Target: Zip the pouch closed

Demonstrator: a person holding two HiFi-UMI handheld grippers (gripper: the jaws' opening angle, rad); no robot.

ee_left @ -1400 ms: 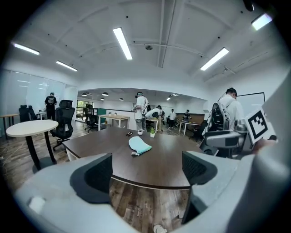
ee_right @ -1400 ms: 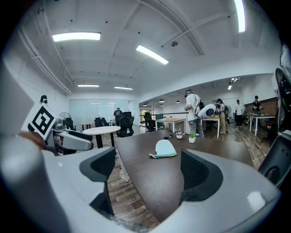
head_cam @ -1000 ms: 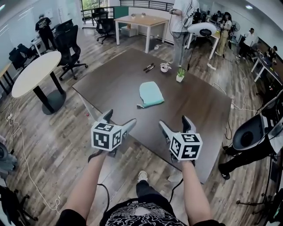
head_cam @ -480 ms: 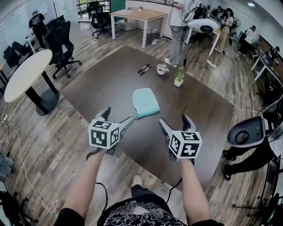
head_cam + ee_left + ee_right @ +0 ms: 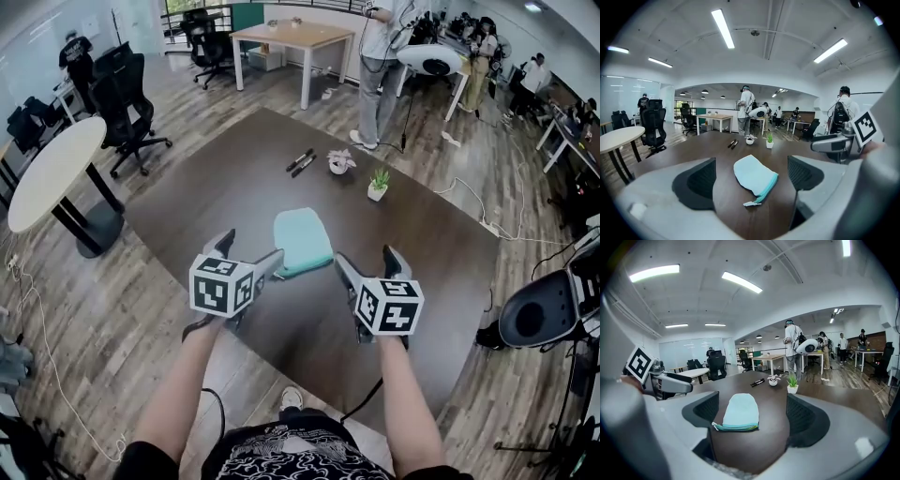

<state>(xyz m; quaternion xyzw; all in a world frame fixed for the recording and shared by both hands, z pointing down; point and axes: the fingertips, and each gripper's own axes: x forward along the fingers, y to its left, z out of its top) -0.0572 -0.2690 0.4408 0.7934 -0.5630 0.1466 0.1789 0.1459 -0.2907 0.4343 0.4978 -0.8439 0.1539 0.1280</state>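
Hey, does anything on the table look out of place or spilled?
Nothing stands out. The pouch lies flat on the table, its zipper pull poking out at one corner; markers and two small pots sit beyond it.

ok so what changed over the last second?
The left tool and right tool have come forward to the near edge of the pouch. Nothing has been taken hold of; both tools' jaws are apart. The pouch lies flat on the table as before, untouched.
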